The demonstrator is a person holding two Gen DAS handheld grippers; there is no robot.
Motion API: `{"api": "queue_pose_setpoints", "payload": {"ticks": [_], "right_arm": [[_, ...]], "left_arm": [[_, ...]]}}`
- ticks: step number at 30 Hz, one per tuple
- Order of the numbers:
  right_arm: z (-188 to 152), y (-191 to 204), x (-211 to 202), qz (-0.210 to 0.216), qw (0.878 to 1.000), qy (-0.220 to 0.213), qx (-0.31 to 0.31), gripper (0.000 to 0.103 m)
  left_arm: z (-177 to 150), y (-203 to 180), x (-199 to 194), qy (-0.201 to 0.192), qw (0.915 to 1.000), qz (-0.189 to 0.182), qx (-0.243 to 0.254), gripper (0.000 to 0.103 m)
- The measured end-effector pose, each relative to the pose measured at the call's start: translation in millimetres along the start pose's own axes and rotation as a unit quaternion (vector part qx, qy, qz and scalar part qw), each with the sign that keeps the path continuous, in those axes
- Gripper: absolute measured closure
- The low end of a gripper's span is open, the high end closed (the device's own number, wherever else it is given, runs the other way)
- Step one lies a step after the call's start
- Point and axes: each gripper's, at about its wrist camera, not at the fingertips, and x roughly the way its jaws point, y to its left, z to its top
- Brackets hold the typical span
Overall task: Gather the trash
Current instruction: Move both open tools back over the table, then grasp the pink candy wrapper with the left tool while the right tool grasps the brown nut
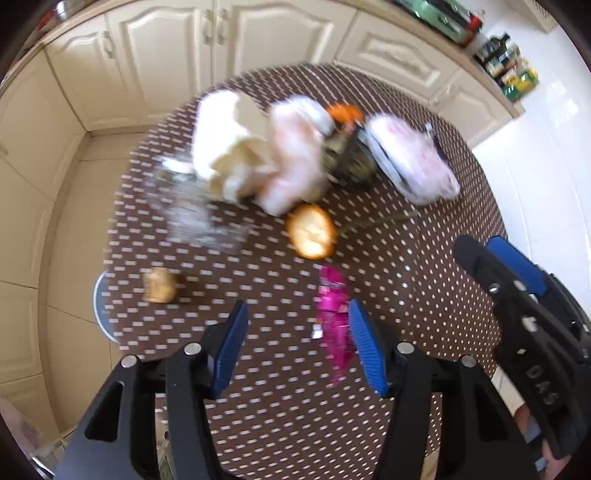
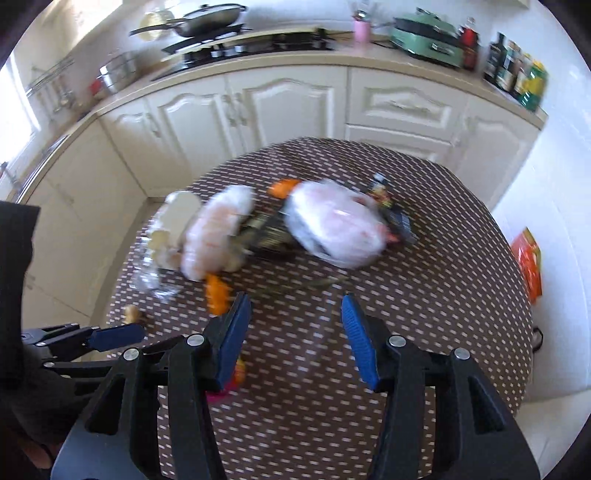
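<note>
A heap of trash lies on the brown dotted table: crumpled white paper, a pinkish plastic bag, a second filled plastic bag, a dark package and clear plastic. Nearer lie a round orange peel, a pink wrapper and a small brown scrap. My left gripper hangs open above the cloth, the pink wrapper lying below, beside its right finger. My right gripper is open too, with only cloth between its fingers.
Cream cabinets run behind the table under a counter with a hob, a green appliance and bottles. An orange box stands on the white floor to the right. A round stool shows at the table's left edge.
</note>
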Motion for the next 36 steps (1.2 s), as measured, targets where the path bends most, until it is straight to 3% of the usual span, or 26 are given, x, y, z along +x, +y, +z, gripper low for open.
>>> {"api": "queue_pose_setpoints", "payload": {"ticks": [7,8,9,10,14,21,26,31,36], "right_arm": [[-14,-34,4,-0.005,1.000,0.019,0.017,0.053],[-16,-34,5,-0.004,1.000,0.021,0.018,0.053],[-18,-34,5,-0.004,1.000,0.022,0.018,0.053],[-18,-33,5,-0.003,1.000,0.023,0.018,0.053],[-18,-24,7,0.005,1.000,0.025,0.014,0.053],[-12,26,14,0.035,0.999,0.028,-0.009,0.052],[-10,79,26,0.069,0.996,0.039,-0.031,0.052],[-10,130,47,0.095,0.993,0.058,-0.040,0.052],[-11,160,70,0.092,0.992,0.072,-0.045,0.052]], "left_arm": [[-2,-29,40,0.041,0.9990,0.012,0.016,0.048],[-2,-29,42,0.041,0.9990,0.011,0.015,0.050],[-2,-30,43,0.038,0.9991,0.013,0.015,0.067],[0,-30,45,0.041,0.9990,0.011,0.017,0.072],[-3,-14,29,0.025,0.9996,0.003,0.013,0.073],[-10,26,-17,-0.008,0.9999,0.002,-0.010,0.073],[-19,80,-47,-0.026,0.9984,0.019,-0.048,0.073],[-18,123,-58,-0.030,0.9961,0.037,-0.074,0.073],[-22,163,-60,-0.026,0.9948,0.043,-0.089,0.073]]}}
